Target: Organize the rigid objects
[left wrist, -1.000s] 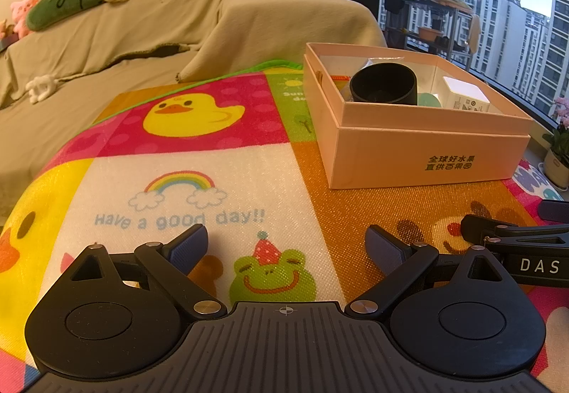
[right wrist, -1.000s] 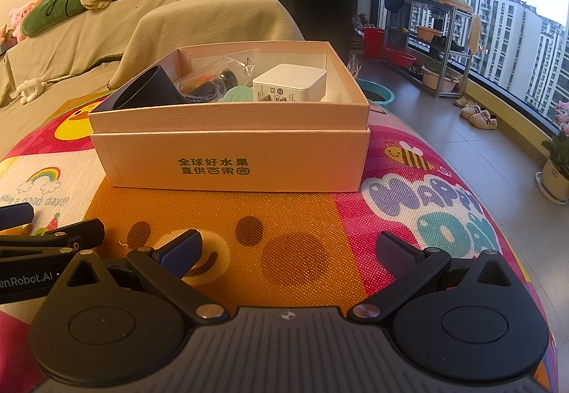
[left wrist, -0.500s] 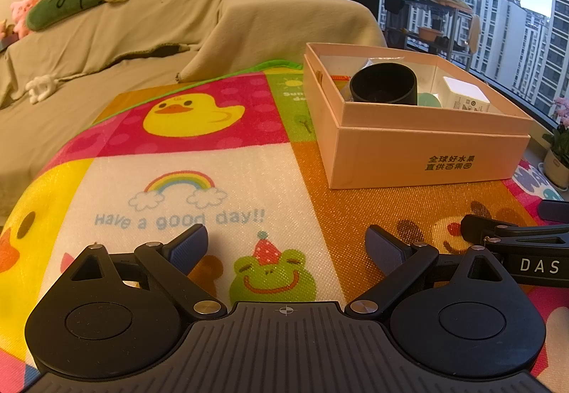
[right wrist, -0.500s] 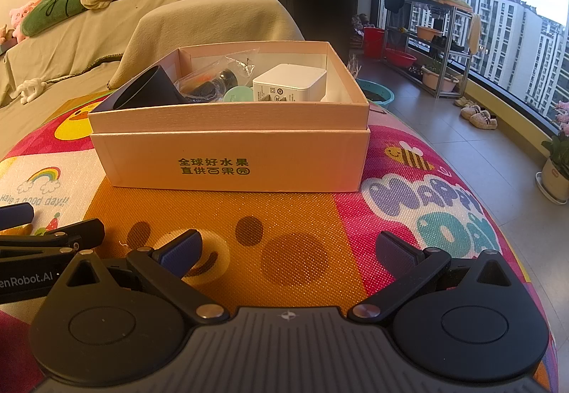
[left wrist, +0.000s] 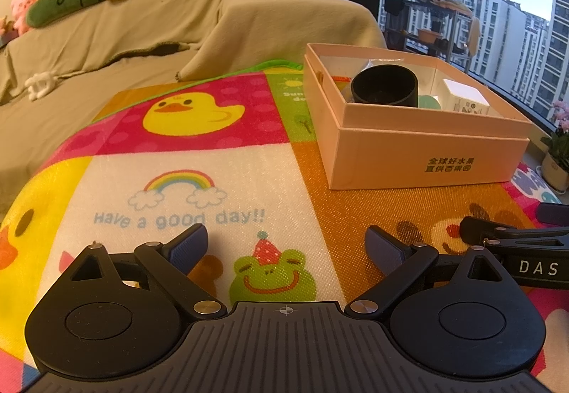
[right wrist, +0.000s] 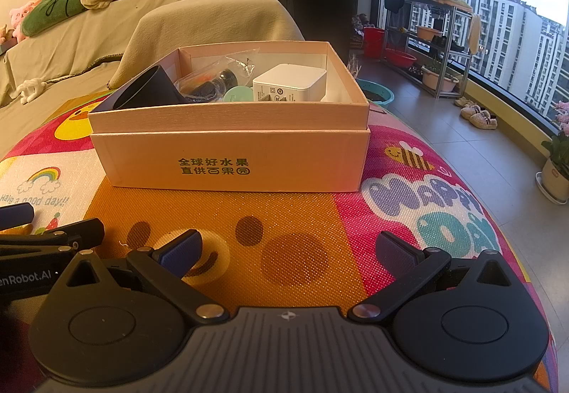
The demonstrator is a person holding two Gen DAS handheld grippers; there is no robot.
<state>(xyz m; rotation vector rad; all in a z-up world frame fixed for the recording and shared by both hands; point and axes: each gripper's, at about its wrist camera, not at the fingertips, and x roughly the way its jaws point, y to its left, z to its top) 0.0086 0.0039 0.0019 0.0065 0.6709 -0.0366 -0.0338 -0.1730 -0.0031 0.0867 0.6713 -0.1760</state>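
Nothing moved since earlier frames. Left tongs (left wrist: 286,245) spread, empty, low over mat (left wrist: 220,179). Right tongs (right wrist: 290,249) spread, empty. Box (right wrist: 231,158) ahead of both, holding cup (left wrist: 384,87), charger (right wrist: 290,84), bag (right wrist: 213,76).

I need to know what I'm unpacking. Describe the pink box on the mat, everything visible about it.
The pink box looks like stiff cardboard: an open tray nested in a slightly wider base, green printed characters on its front. It sits flat and upright on the orange panel of the cartoon mat, lid off. Inside are a tilted black cup, a clear plastic bag, a white charger and a mint-green round item. Neither tool touches it.
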